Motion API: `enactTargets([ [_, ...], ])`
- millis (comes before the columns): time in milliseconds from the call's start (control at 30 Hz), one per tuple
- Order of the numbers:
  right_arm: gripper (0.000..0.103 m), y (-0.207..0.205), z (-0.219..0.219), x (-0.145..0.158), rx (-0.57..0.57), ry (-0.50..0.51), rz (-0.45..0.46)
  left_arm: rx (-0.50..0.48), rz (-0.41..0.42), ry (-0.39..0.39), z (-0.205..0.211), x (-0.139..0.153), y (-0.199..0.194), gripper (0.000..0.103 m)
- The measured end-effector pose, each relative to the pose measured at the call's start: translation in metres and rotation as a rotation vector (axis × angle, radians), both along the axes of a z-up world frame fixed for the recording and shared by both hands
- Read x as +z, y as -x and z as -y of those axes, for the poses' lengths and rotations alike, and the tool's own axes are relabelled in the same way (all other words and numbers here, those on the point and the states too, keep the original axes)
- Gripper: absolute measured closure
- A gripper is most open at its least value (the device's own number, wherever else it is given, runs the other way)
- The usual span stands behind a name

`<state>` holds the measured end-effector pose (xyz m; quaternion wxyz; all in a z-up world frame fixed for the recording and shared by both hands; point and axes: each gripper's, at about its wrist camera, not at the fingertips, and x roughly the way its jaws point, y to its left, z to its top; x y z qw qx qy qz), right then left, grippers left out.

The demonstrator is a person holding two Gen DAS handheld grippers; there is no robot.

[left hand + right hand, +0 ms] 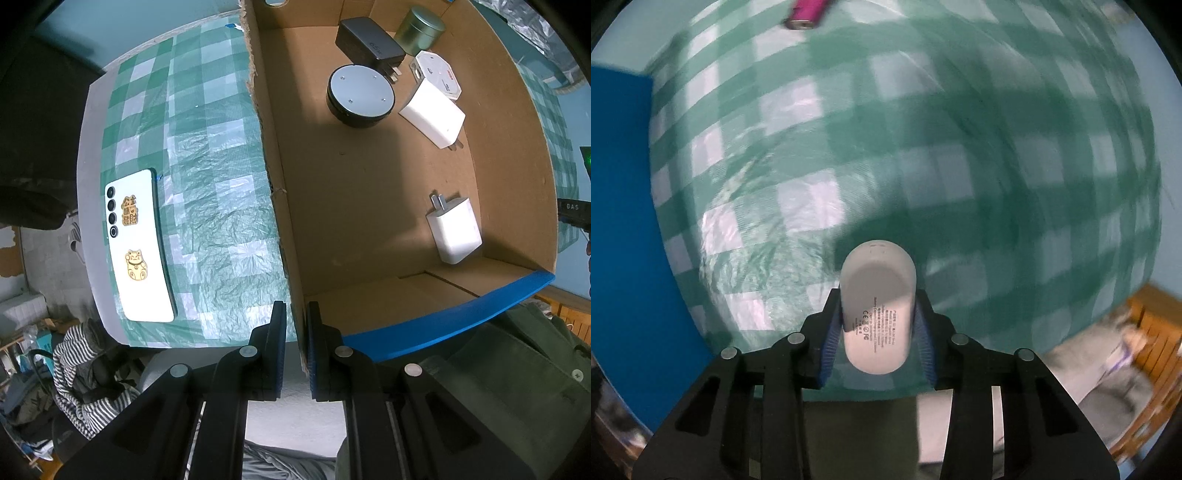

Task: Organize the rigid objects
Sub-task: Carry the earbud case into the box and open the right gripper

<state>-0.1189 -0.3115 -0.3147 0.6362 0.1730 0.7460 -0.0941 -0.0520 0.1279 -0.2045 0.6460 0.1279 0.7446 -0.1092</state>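
My left gripper is shut on the near corner of the cardboard box's left wall. Inside the box lie a white charger, a second white charger, a black round puck, a black adapter, a green tin and a white octagonal box. A white phone lies on the checked cloth to the left. My right gripper is shut on a white oval power bank, held above the cloth.
The green checked cloth covers the table. A magenta object lies at the far edge in the right wrist view. The box's blue outer side stands at the left. Clothes and clutter lie beyond the table edge.
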Motion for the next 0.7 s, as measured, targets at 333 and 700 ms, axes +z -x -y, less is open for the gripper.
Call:
enactTargets([
  [333,0.066,-0.029,-0.031,0.012,0.223,0.043,0.049,0.001,-0.001,0.000,0.000,0.000,-0.001,0.094],
  [700,0.066,-0.060,-0.072,0.055,0.355,0.033,0.106,0.006,-0.003,-0.004,-0.001,-0.001,0.000,0.094],
])
